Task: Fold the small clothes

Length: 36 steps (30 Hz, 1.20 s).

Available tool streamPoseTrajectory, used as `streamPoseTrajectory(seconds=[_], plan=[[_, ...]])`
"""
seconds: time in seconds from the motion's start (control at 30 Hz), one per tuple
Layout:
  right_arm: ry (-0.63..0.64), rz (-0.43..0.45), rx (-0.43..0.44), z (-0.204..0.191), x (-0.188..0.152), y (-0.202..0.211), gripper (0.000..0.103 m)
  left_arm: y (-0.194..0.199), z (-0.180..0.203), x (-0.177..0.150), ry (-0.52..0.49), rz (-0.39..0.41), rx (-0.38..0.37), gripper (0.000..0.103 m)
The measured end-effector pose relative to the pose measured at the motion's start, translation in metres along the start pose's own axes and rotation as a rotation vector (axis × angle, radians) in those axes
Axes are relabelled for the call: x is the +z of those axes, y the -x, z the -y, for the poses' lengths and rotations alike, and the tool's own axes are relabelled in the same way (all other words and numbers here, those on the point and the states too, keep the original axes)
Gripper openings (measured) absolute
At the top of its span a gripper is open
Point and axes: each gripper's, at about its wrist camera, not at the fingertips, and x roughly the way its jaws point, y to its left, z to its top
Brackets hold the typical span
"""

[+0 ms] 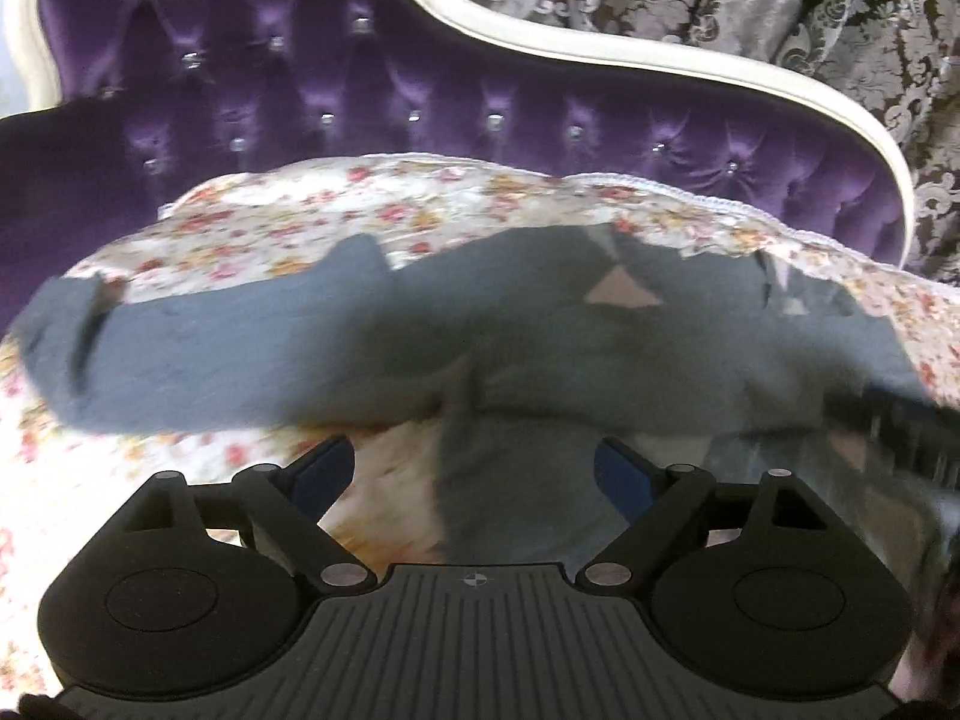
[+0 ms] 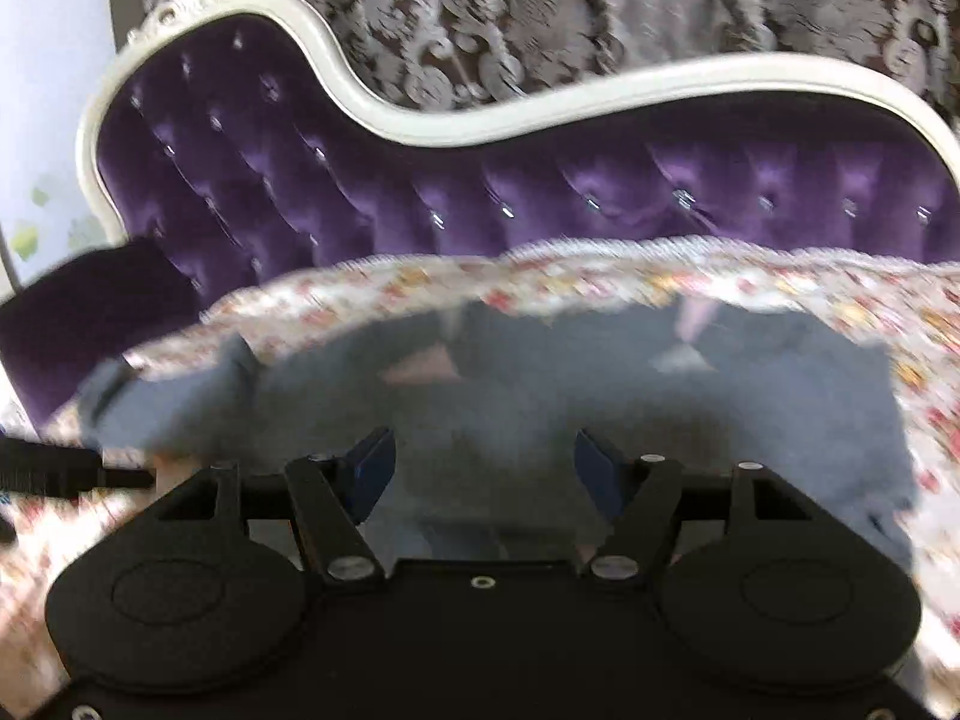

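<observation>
Currently, the grey garment (image 1: 372, 354) lay spread across the floral cover (image 1: 336, 222) on the purple tufted sofa (image 1: 336, 90), with a patterned curtain (image 1: 780, 6) behind. The left gripper (image 1: 474, 468) stood wide open over the garment's lower part; its blue pads (image 1: 324, 471) gripped nothing. The right gripper (image 2: 483, 468) also stood open above the grey cloth, holding nothing. Motion blur left it unclear whether either gripper touched the fabric.
</observation>
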Motion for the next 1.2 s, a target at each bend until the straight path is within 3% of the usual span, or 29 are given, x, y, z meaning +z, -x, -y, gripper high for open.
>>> streamPoseTrajectory(seconds=[0.2, 0.4, 0.5, 0.63, 0.73, 0.87, 0.93, 1.03, 1.2], plan=[[-0.068, -0.075, -0.063, 0.019, -0.031, -0.008, 0.070, -0.032, 0.023, 0.015, 0.010, -0.008, 0.011, 0.087], [-0.092, -0.035, -0.036, 0.025, -0.033, -0.003, 0.071, -0.060, 0.042, 0.020, -0.027, 0.015, 0.082, 0.087], [-0.092, -0.027, -0.021, 0.028, -0.036, 0.001, 0.072, -0.080, 0.047, 0.017, -0.063, -0.019, 0.142, 0.089], [-0.137, -0.025, 0.029, 0.040, -0.034, 0.008, 0.073, -0.087, 0.035, 0.005, 0.000, 0.030, 0.118, 0.098], [-0.141, 0.006, 0.041, 0.048, -0.026, 0.026, 0.072, -0.088, 0.034, 0.003, -0.009, 0.048, 0.117, 0.100], [-0.063, 0.076, -0.080, 0.060, -0.013, 0.054, 0.072, -0.091, 0.038, 0.002, -0.004, 0.062, 0.130, 0.103], [-0.020, 0.074, -0.197, 0.072, -0.009, 0.058, 0.072, -0.091, 0.039, 0.001, -0.005, 0.069, 0.134, 0.103], [-0.010, 0.027, -0.299, 0.094, -0.012, 0.053, 0.072, -0.092, 0.037, 0.002, 0.000, 0.066, 0.130, 0.103], [-0.057, -0.049, -0.348, 0.119, -0.018, 0.041, 0.072, -0.092, 0.037, 0.001, -0.001, 0.070, 0.130, 0.103]])
